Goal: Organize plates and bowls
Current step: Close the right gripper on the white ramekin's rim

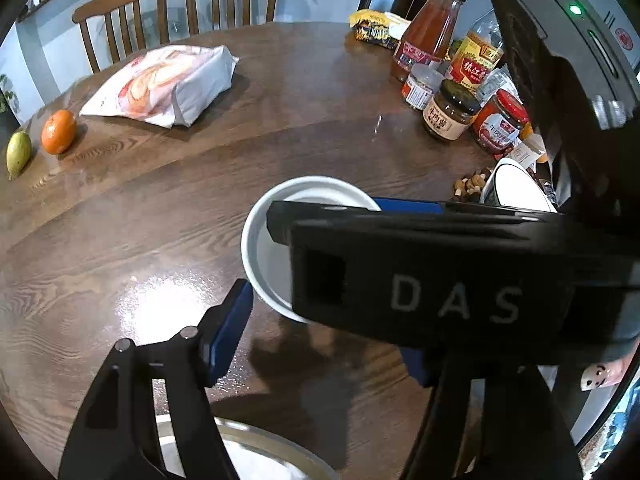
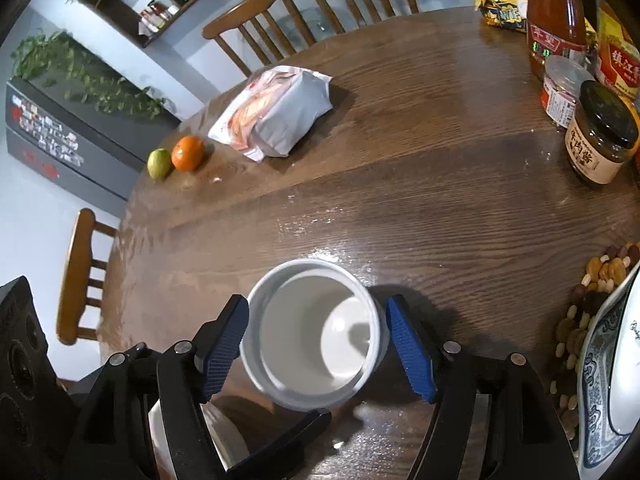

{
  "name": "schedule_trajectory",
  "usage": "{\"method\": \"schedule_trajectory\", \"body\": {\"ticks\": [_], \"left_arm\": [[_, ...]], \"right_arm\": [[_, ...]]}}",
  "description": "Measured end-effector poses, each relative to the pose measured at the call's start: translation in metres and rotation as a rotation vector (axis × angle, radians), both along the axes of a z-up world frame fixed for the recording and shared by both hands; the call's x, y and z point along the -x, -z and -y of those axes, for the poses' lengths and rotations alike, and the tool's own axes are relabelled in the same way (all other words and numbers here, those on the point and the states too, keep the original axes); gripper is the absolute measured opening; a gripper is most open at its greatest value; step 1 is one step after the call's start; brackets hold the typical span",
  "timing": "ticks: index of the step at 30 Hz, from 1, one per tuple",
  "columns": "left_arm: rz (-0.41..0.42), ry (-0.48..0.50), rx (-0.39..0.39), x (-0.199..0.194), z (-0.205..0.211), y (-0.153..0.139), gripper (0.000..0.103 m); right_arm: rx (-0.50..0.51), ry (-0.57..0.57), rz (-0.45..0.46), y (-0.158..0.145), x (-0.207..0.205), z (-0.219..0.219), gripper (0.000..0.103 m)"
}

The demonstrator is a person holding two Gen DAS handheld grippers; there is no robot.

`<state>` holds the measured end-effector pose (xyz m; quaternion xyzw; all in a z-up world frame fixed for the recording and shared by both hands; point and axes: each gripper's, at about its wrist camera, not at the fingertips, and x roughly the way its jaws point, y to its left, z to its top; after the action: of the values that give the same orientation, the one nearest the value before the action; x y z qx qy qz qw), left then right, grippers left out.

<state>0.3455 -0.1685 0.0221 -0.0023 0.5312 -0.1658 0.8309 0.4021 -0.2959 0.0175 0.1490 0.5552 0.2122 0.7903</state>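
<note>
A plain white bowl (image 2: 316,332) stands upright on the brown wooden table (image 2: 420,184). My right gripper (image 2: 316,340) straddles it, jaws open: the right blue pad stands just off the bowl wall, and the left pad is close against its rim. In the left wrist view the same bowl (image 1: 268,252) lies just beyond my left gripper (image 1: 328,336), which is open with nothing between its pads. The right gripper's black housing (image 1: 440,284) crosses over it and hides most of its right finger. A pale plate (image 1: 264,456) lies under the left gripper.
A blue-patterned dish (image 2: 600,360) and loose nuts (image 2: 604,272) sit at the right edge. Jars and sauce bottles (image 1: 452,108) crowd the far right. A white bag (image 1: 168,84), an orange (image 1: 59,131) and a green pear (image 1: 18,154) lie far left. Chairs (image 2: 256,16) stand behind the table.
</note>
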Motion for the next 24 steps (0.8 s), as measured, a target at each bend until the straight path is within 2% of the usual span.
{"method": "schedule_trajectory", "body": {"ticks": [4,10,13,14,15,19,24], "left_arm": [[0.001,0.01,0.004,0.0,0.0,0.002,0.069],[0.002,0.017,0.005,0.0,0.001,0.005,0.071],[0.0,0.016,0.012,0.0,0.0,0.005,0.071],[-0.004,0.014,0.016,-0.001,0.0,0.005,0.071],[-0.004,0.013,0.018,-0.001,0.0,0.005,0.071],[0.006,0.014,0.014,0.0,0.0,0.005,0.071],[-0.018,-0.013,0.025,-0.003,-0.003,0.005,0.071]], "right_arm": [[-0.013,-0.013,-0.035,0.009,-0.004,0.001,0.073],[-0.041,-0.029,-0.037,0.016,-0.004,0.003,0.073],[-0.019,-0.036,-0.041,0.022,-0.006,0.0,0.072],[-0.015,-0.035,-0.036,0.022,-0.006,0.0,0.071],[-0.021,-0.033,-0.035,0.024,-0.007,-0.001,0.066],[0.055,-0.043,-0.004,0.024,-0.005,-0.008,0.053],[0.06,-0.037,0.0,0.024,-0.006,-0.007,0.051]]}}
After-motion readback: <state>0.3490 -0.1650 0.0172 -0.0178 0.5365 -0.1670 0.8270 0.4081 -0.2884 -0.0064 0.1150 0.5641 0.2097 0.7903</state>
